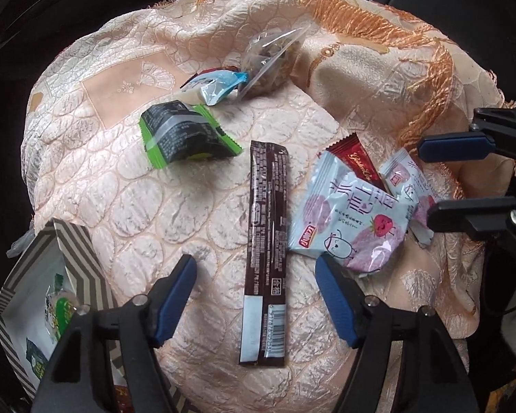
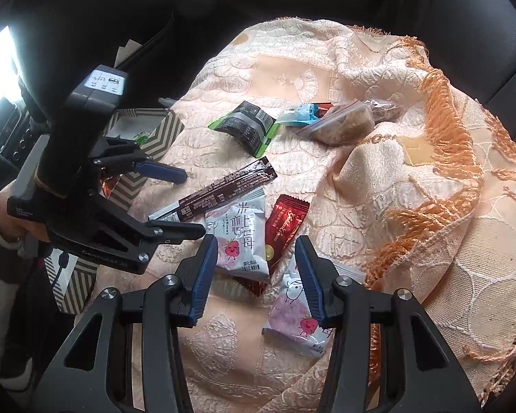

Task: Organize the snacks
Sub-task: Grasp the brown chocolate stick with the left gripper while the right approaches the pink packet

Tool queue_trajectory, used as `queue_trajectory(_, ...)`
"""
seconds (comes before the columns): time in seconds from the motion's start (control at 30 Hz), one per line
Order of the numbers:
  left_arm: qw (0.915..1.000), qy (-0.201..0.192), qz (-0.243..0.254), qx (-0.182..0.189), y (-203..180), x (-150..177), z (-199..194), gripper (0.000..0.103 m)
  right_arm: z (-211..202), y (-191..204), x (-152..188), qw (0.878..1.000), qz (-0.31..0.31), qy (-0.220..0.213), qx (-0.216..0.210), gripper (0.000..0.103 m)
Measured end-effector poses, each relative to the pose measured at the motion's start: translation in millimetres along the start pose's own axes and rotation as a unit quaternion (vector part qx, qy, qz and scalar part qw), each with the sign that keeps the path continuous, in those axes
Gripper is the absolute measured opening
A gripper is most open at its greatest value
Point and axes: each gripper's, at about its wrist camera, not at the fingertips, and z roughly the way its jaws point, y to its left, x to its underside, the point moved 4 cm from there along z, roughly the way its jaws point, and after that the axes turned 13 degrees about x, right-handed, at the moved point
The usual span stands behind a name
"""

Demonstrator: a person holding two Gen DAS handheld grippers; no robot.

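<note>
- Peach quilted cloth (image 1: 203, 206) with an orange fringe covers a dark seat, with snacks scattered over it.
- Left gripper (image 1: 256, 268) points steeply down over the long brown stick pack (image 1: 266, 241); its jaws stand apart either side, pads clear of the pack.
- Right gripper (image 2: 256, 247) tilts down over a pale-blue strawberry packet (image 2: 240, 237) and a red wrapper (image 2: 287, 223), jaws partly open, gripping nothing.
- A striped box (image 1: 82, 251) stands just left, holding a few snacks.
- A hand (image 2: 15, 227) holds the left gripper's handle.
</note>
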Motion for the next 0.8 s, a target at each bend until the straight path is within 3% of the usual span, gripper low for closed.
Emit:
queue_trajectory(0.13,0.9999,0.000,-0.003,-0.013,0,-6,3,0.071,-6,5,-1,1.000,-0.015,-0.013,0.003,0.047)
queue_trajectory(0.2,0.9995,-0.004,-0.003,-0.031,1,-4,1,0.056,-9,8,-2,1.000,-0.021,-0.020,0.005,0.046)
queue_trajectory(0.27,0.9992,-0.014,-0.013,-0.035,3,-4,-3,0.024,-10,9,-4,0.999,-0.025,-0.024,0.009,0.046)
queue_trajectory(0.43,0.9975,-0.031,-0.025,-0.059,-4,13,-10,0.023,4,17,-5,0.999,-0.029,0.001,0.013,0.046)
queue_trajectory(0.6,0.9939,-0.051,-0.060,-0.077,-4,25,-19,0.022,19,32,-5,0.996,-0.058,0.016,0.063,0.046)
queue_trajectory(0.7,0.9917,-0.064,-0.079,-0.078,-1,30,-23,0.022,27,38,-5,0.996,-0.052,0.022,0.072,0.047)
queue_trajectory(0.8,0.9898,-0.075,-0.094,-0.077,2,33,-28,0.022,37,48,-5,0.993,-0.073,0.035,0.090,0.053)
